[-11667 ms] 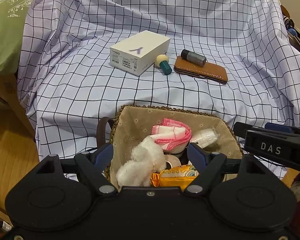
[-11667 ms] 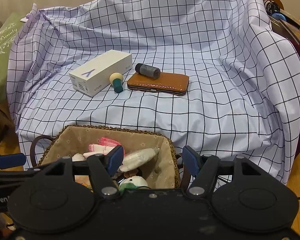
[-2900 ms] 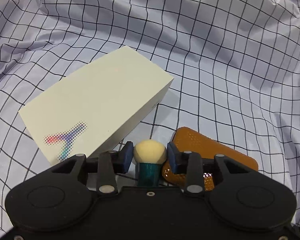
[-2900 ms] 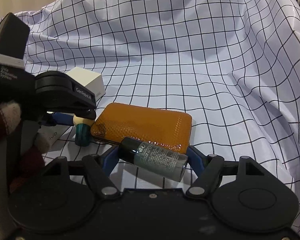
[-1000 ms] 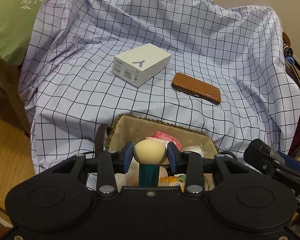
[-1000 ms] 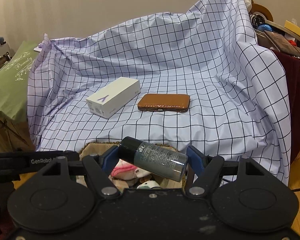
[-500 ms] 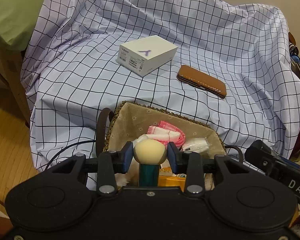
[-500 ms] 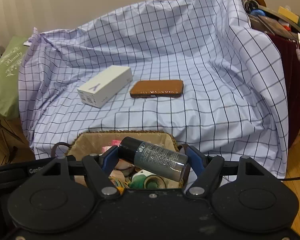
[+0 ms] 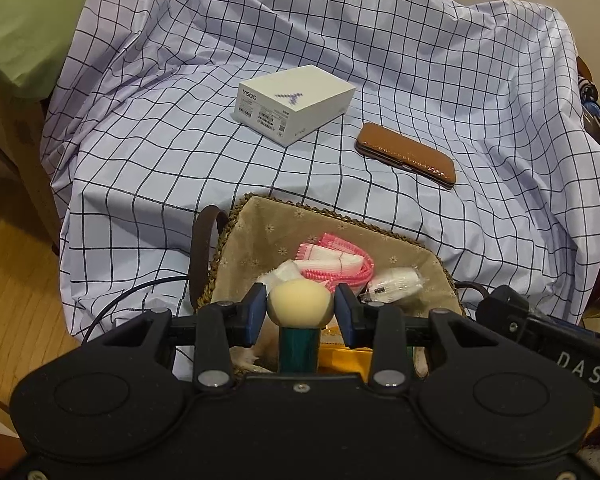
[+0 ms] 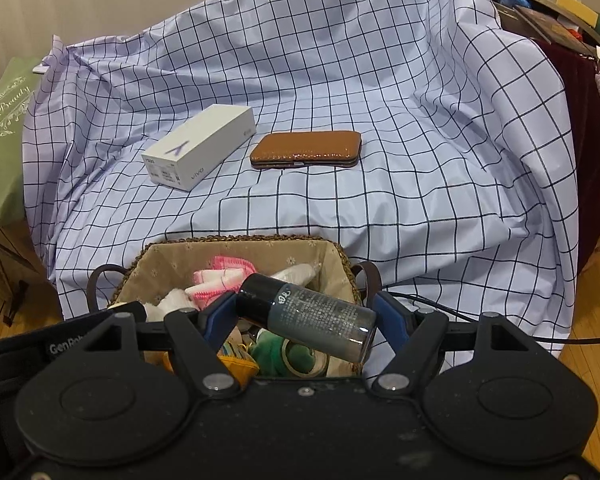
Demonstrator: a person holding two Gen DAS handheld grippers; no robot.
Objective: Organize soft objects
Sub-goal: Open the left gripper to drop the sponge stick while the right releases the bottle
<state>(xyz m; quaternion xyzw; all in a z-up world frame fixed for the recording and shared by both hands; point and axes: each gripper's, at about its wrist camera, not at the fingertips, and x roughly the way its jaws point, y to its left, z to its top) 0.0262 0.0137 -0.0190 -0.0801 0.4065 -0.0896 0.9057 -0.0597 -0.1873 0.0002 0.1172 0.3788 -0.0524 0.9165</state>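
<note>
Sponge, a cream dome on a teal stem, sat upright between the blue pads of the left claw, which had closed in on both sides of the dome and held it over the near edge of the basket. The right claw was spread wider and clamped a grey bottle with a black cap end to end, the bottle lying crosswise and tilted down toward its right end, also above the basket.

The basket was woven, with a tan floral liner and dark loop handles, and stood just in front of the checked cloth's front drop. Inside it lay a pink-edged white cloth, a white wrapped roll, something fluffy and white, an orange pack and green tape rolls.

Farther back, on the checked cloth, rested a white box and a brown case, near each other but apart. A green bag hung to the left.
</note>
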